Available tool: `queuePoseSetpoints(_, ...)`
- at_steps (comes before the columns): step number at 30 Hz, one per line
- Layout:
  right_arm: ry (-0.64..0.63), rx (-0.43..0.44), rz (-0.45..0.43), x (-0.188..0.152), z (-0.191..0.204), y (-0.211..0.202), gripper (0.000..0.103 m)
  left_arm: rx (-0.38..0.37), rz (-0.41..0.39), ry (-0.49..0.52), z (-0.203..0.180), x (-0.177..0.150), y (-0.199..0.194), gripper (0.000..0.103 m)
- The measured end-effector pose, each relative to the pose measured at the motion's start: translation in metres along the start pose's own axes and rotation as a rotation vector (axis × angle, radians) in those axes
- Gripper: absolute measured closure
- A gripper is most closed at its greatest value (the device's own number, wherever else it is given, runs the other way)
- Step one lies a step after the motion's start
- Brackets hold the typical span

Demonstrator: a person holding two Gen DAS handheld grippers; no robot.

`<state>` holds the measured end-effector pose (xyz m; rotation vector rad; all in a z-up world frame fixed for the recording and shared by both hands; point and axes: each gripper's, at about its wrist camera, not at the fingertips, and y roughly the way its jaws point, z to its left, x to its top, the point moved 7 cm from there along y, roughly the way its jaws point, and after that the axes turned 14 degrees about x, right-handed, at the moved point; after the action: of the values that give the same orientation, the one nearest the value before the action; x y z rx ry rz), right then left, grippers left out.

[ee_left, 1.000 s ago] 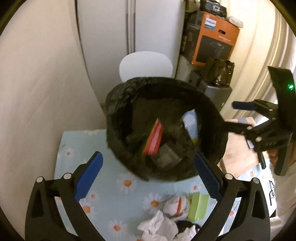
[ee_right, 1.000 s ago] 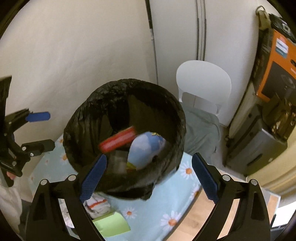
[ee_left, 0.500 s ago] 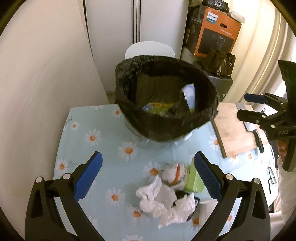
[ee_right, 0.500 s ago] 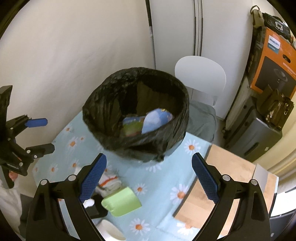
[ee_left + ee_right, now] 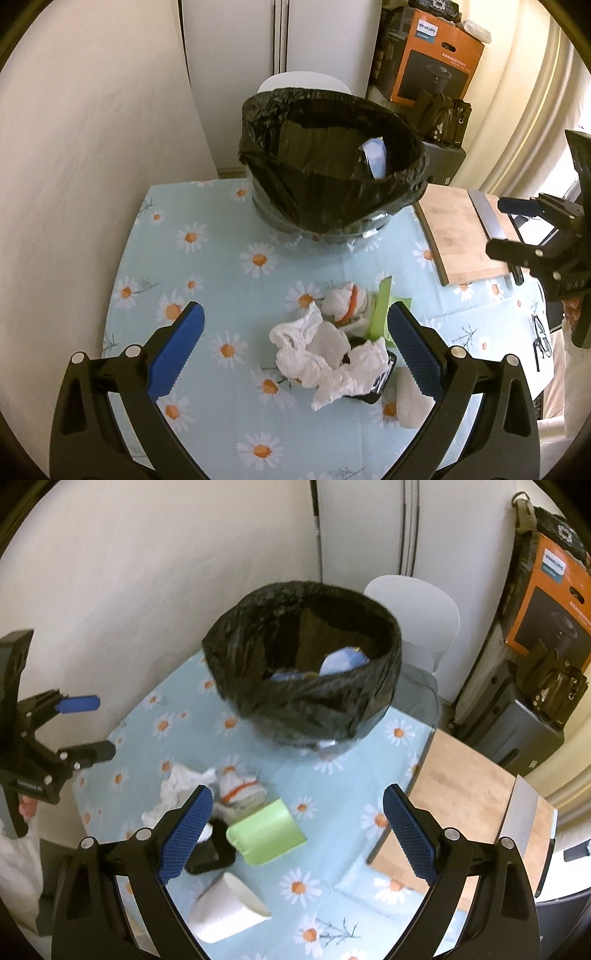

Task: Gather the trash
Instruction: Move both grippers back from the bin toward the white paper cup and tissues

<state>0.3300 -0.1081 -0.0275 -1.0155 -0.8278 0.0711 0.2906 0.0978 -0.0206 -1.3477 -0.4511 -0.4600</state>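
A bin lined with a black bag (image 5: 332, 177) (image 5: 306, 686) stands at the far side of the daisy tablecloth (image 5: 207, 280), with wrappers inside. Nearer lie crumpled white tissues (image 5: 314, 350) (image 5: 181, 786), a tissue ball with an orange band (image 5: 345, 302) (image 5: 240, 790), a green cup on its side (image 5: 380, 314) (image 5: 266, 830), a black tray (image 5: 210, 853) and a white paper cup (image 5: 229, 908). My left gripper (image 5: 295, 354) is open above the tissues. My right gripper (image 5: 295, 834) is open above the green cup. Both are empty.
A wooden cutting board (image 5: 461, 236) (image 5: 454, 812) with a cleaver (image 5: 487, 214) lies to the right of the bin. A white chair (image 5: 424, 616) stands behind the table. Glasses (image 5: 541, 339) lie at the table's right edge. An orange box (image 5: 439, 66) sits at the back.
Both grippers have pulled back and up from over the bin, so the bin looks farther away and the trash pile on the table has come into view. Both stay open.
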Motion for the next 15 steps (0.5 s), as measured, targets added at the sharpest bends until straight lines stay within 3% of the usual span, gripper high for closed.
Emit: queuePoseSetpoints(15,0.038,0.021,0.093,-0.065,0.027,0.015,0.014,-0.059,0.044,-0.016,-0.008,-0.048,-0.002,0.006)
